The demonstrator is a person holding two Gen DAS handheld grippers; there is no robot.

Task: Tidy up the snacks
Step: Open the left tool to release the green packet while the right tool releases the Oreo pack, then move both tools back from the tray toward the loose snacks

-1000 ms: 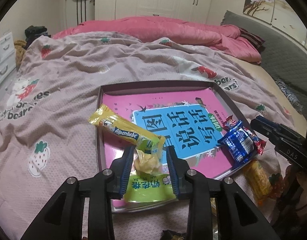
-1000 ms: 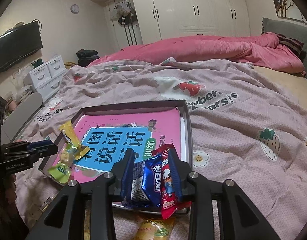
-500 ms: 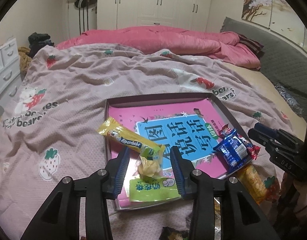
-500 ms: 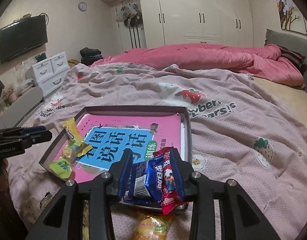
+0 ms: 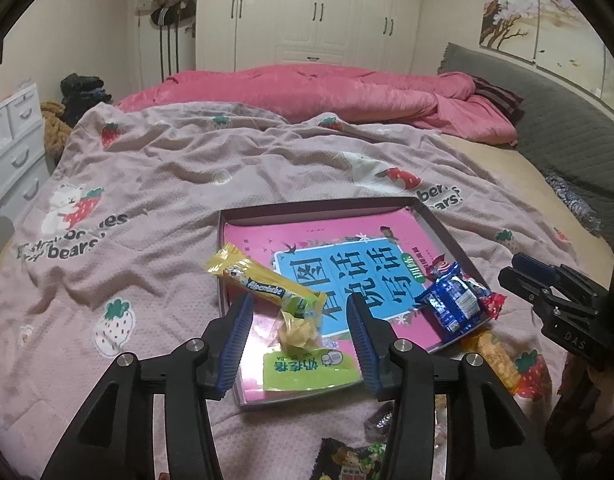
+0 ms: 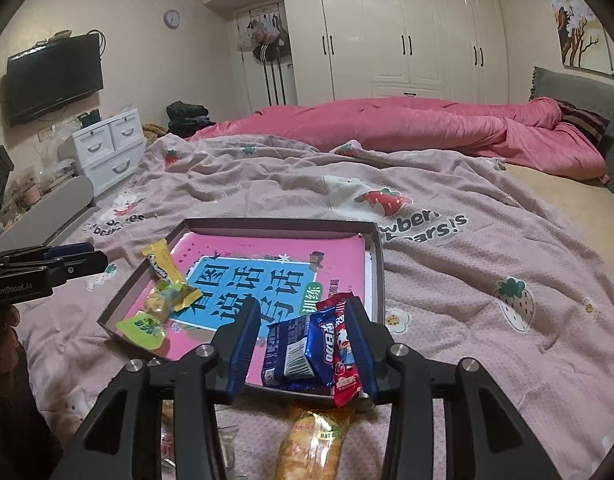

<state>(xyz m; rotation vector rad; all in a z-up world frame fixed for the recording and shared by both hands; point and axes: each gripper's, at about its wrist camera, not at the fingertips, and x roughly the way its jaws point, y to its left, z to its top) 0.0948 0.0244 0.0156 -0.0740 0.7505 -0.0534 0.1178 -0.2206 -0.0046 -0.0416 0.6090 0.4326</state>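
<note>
A shallow tray with a pink and blue book laid flat inside it sits on a strawberry-print blanket spread over a bed, with snacks gathered along the tray's near edge. The left gripper hovers with its jaws spread wide and nothing between them that they touch; below the gap lie a clear-wrapped yellow candy and a green packet, both resting on the book at the tray's near left corner. A long yellow candy bar lies slanted across the tray's left wall, one end out over the blanket and the other end against the yellow candy. The right gripper is likewise open, its blue-padded fingers standing either side of a blue biscuit packet and a red packet; the right pad looks close against the red packet, though whether it touches cannot be told. Both packets lie at the tray's near right corner, the red one hanging over the rim. Just outside the tray on the blanket lies an orange packet, and in the left view a dark packet shows at the bottom edge. A pink quilt is bunched at the far end of the bed before white wardrobes
</note>
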